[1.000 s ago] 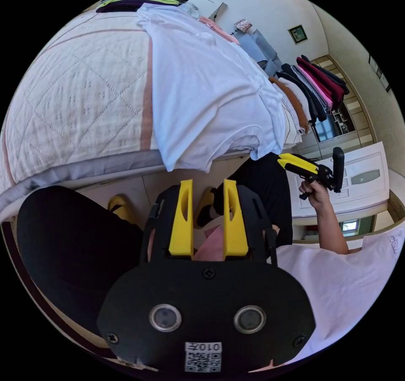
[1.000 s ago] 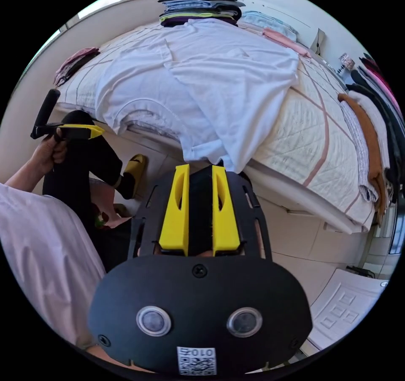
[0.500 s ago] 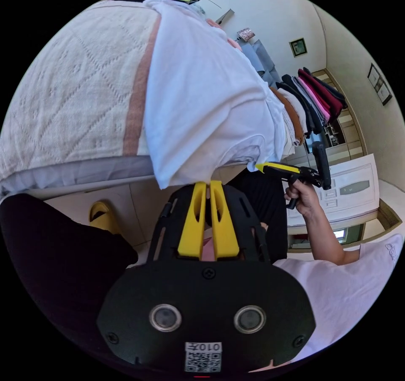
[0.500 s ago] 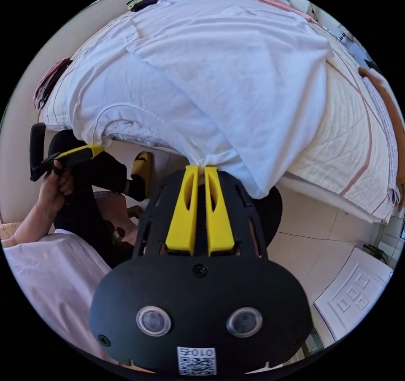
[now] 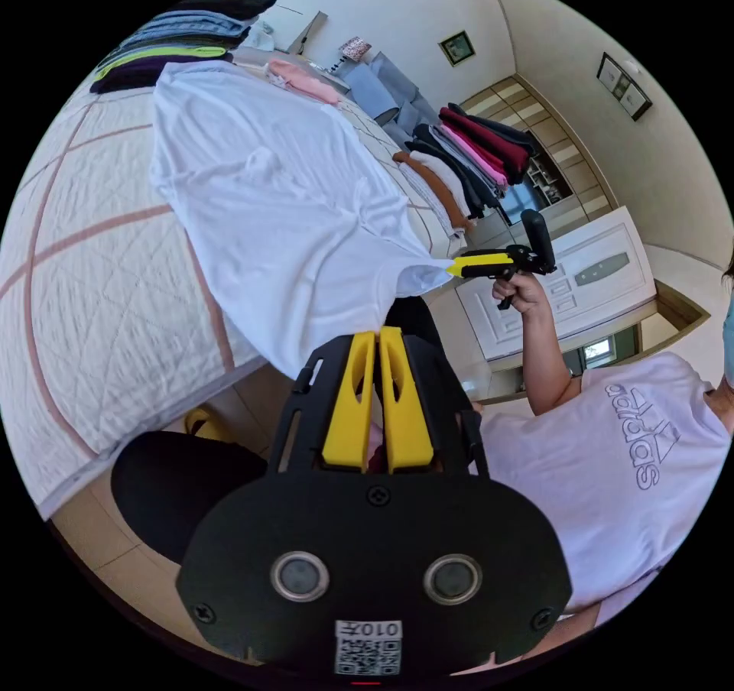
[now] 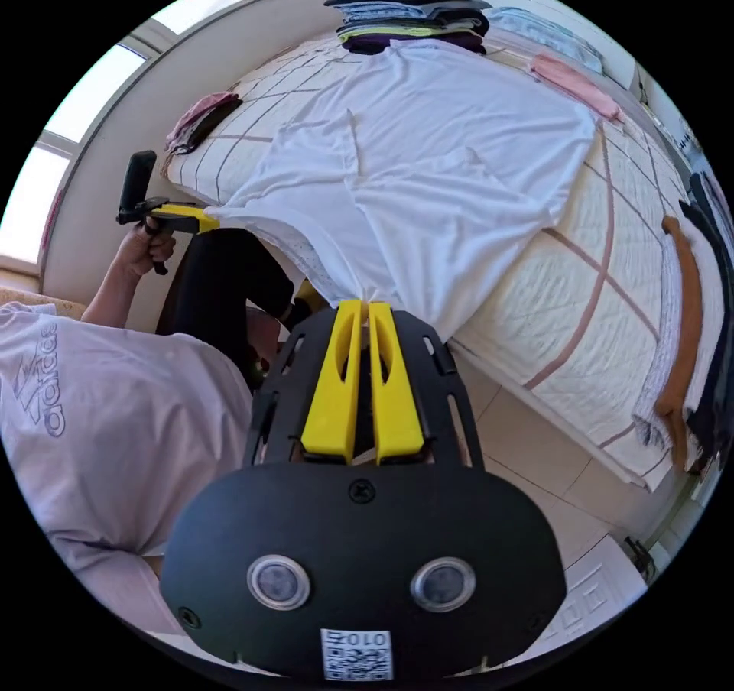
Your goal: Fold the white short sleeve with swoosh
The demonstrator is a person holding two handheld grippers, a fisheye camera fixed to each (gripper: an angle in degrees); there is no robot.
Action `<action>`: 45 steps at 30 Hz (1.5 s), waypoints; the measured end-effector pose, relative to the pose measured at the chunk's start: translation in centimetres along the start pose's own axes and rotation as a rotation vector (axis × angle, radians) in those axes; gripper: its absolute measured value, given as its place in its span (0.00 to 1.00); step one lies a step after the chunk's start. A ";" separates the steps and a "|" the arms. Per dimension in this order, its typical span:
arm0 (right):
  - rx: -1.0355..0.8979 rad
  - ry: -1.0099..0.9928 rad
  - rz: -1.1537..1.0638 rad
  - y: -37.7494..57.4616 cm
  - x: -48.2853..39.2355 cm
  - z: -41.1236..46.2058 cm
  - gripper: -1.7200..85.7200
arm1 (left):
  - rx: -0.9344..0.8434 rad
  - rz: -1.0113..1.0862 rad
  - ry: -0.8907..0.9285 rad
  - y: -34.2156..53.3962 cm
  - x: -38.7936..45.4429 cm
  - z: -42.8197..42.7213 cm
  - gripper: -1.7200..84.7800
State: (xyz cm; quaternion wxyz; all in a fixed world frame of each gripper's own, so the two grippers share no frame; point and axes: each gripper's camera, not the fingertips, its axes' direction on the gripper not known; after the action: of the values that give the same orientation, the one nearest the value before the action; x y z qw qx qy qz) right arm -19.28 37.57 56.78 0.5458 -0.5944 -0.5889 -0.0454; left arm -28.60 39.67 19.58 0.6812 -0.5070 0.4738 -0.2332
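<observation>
The white short-sleeve shirt [image 5: 252, 202] [image 6: 443, 156] lies spread on the quilted bed [image 5: 92, 278] [image 6: 581, 278], its hem lifted off the near edge. In the left gripper view my left gripper [image 5: 378, 332] is shut on one hem corner. To its right, my right gripper [image 5: 453, 267] pinches the other corner. The right gripper view has my right gripper [image 6: 365, 305] shut on the hem. There my left gripper [image 6: 210, 222] holds the far corner at the left, and the hem is stretched between the two.
A stack of folded clothes [image 5: 176, 41] [image 6: 413, 14] sits at the bed's far end, with a pink garment [image 5: 302, 83] [image 6: 573, 79] beside it. Several garments [image 5: 466, 156] [image 6: 677, 339] drape over the bed's far side. The person's torso [image 5: 612, 454] [image 6: 92, 416] is close by.
Both grippers went from open to shut on the shirt's hem corners. The hem has been raised off the bed's edge and stretched out between them.
</observation>
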 end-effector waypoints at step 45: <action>0.261 0.369 0.080 -2.7 -1.8 2.2 0.16 | 0.065 -0.157 -0.155 -10.9 -3.1 -1.8 0.08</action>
State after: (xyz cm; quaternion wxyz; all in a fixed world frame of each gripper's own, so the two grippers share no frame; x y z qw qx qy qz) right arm -23.12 37.21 56.27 0.7178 -0.5233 -0.4559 -0.0550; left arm -29.72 37.16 30.74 0.7116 -0.5368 0.3707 -0.2609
